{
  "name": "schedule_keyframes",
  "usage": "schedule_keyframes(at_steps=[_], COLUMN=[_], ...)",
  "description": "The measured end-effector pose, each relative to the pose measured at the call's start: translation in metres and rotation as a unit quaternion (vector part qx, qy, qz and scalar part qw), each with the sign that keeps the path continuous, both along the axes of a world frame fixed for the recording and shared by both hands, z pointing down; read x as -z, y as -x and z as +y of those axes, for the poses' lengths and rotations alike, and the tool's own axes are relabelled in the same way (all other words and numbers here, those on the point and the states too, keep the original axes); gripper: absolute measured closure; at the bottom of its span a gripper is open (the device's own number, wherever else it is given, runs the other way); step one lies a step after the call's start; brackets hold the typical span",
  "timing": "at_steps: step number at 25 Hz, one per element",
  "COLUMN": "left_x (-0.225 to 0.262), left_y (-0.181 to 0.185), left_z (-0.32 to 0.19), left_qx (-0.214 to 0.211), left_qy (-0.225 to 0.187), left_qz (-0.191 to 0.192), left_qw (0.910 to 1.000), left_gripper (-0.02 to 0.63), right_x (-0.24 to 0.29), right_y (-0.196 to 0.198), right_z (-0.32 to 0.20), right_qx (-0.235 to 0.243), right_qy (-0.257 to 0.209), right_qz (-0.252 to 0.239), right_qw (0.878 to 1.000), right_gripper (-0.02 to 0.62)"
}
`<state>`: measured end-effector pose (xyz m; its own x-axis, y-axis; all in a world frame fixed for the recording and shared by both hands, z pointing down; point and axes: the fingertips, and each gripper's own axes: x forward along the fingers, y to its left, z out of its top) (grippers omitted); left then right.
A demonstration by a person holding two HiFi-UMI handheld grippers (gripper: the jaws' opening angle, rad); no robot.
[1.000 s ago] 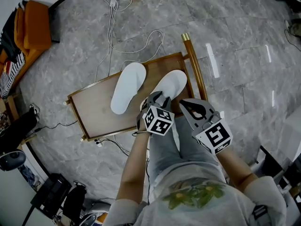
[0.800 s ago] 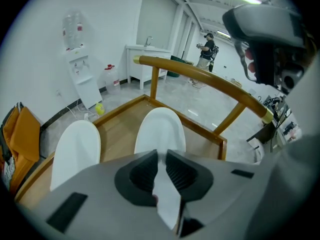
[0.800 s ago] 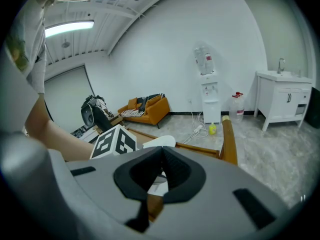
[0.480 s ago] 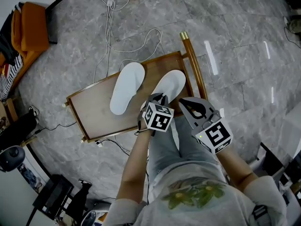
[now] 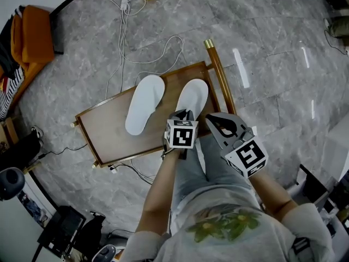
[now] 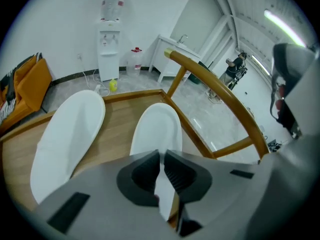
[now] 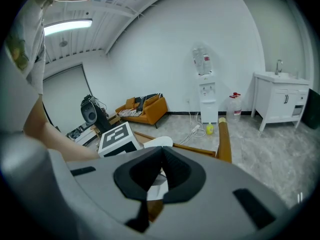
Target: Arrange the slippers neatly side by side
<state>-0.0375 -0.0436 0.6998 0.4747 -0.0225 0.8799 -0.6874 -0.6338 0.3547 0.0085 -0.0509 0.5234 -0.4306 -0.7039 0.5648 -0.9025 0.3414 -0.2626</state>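
Clenched on the heel rim of the right-hand slipper (image 5: 192, 96), mid-frame on the wooden seat (image 5: 109, 127): left gripper (image 6: 161, 154). Right gripper (image 7: 162, 151) pinched shut, empty. Other slipper (image 5: 143, 102) just left, angled. Expect light, soft, floppy; grip at the heel, then slide.

Two white slippers lie apart on a wooden seat (image 5: 106, 127). The left slipper (image 5: 143, 103) slants; the right slipper (image 5: 192, 98) has its heel pinched in the left gripper (image 6: 161, 156).
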Motion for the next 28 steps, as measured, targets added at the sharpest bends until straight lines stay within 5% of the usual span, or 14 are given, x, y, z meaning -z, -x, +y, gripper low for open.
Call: schedule_keyframes(at_steps=[11, 28], left_x=[0.005, 0.003], left_y=[-0.005, -0.037], left_z=[-0.004, -0.011], left_qx=[0.113, 0.267], left_qy=[0.071, 0.14], left_qz=[0.038, 0.096], left_qw=[0.9903, 0.9486], left_gripper=[0.569, 0.569], right_x=[0.007, 0.002], right_y=[-0.008, -0.015], right_z=[-0.003, 0.007], right_qx=[-0.011, -0.03], right_qy=[0.001, 0.015], right_qz=[0.009, 0.005], right_qw=[1.0, 0.999], right_gripper=[0.588, 0.588])
